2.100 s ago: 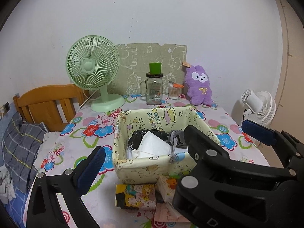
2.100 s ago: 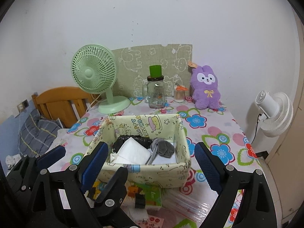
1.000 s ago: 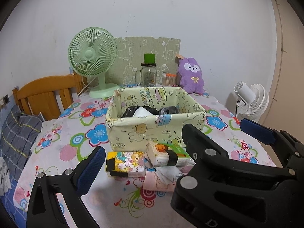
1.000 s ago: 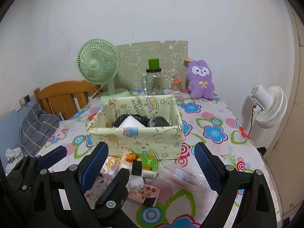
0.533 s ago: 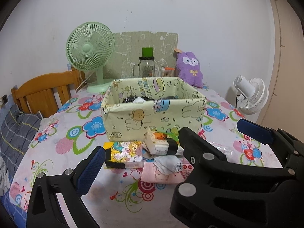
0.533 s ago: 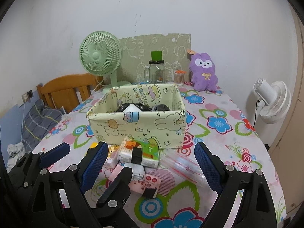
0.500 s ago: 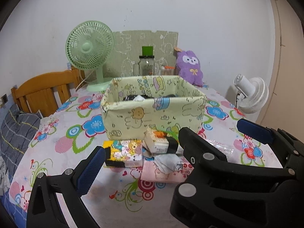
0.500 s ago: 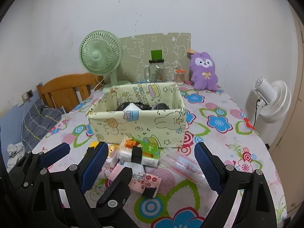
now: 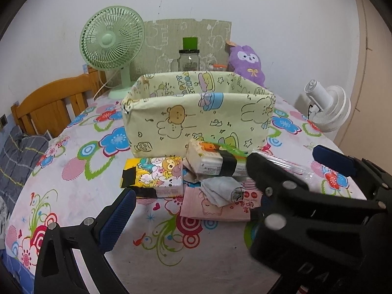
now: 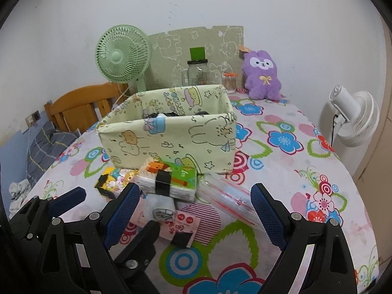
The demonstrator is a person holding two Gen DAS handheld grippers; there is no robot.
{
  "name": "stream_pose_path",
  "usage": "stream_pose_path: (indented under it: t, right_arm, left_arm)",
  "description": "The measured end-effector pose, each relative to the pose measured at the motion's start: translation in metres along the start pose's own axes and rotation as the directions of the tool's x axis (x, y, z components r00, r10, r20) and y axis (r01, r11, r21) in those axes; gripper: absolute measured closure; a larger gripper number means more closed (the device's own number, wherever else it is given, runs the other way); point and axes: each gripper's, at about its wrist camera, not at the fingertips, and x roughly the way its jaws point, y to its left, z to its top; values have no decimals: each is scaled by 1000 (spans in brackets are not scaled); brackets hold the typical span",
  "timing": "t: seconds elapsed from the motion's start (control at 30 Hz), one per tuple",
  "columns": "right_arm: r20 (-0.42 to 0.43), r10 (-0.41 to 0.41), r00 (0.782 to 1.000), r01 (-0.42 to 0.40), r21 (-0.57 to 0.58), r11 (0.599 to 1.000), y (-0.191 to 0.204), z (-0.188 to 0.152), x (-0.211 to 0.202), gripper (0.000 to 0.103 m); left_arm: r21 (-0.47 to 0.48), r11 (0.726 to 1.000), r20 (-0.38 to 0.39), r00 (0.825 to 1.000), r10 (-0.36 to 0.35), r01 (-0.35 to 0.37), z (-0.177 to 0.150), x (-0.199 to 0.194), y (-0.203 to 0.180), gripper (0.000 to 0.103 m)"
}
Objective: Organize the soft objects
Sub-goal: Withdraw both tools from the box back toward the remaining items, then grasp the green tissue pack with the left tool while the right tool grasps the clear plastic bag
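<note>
- A table (image 10: 306,171) covered with a bright flower-print cloth.
- A pale yellow fabric bin (image 10: 171,137) stands near the middle.
- Just in front of the bin lie a yellow cartoon tissue pack (image 9: 156,175), a flat pink pouch (image 9: 213,208) and a clear plastic bag (image 10: 227,196).
- Along the far edge stand a green fan (image 10: 122,56), a glass jar (image 10: 198,72) and a purple plush bunny (image 10: 262,76).

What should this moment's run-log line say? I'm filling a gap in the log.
left gripper: open, empty | right gripper: open, empty | tissue packs on table before fabric bin | bin already holds items
</note>
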Motion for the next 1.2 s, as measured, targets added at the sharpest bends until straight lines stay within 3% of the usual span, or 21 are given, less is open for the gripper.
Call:
stream_pose_path:
  t: [1.07,1.2]
  right_arm:
    - [-69,-54,996,57,40,998,-51,13,32,15]
    - [-79,-55,995,59,47,997,-55,12,36,16]
  left_arm:
    - [64,996,-55,996,63,-59,29,55,-45,1]
    - [70,994,-69,994,86,-81,31,62,-48,7]
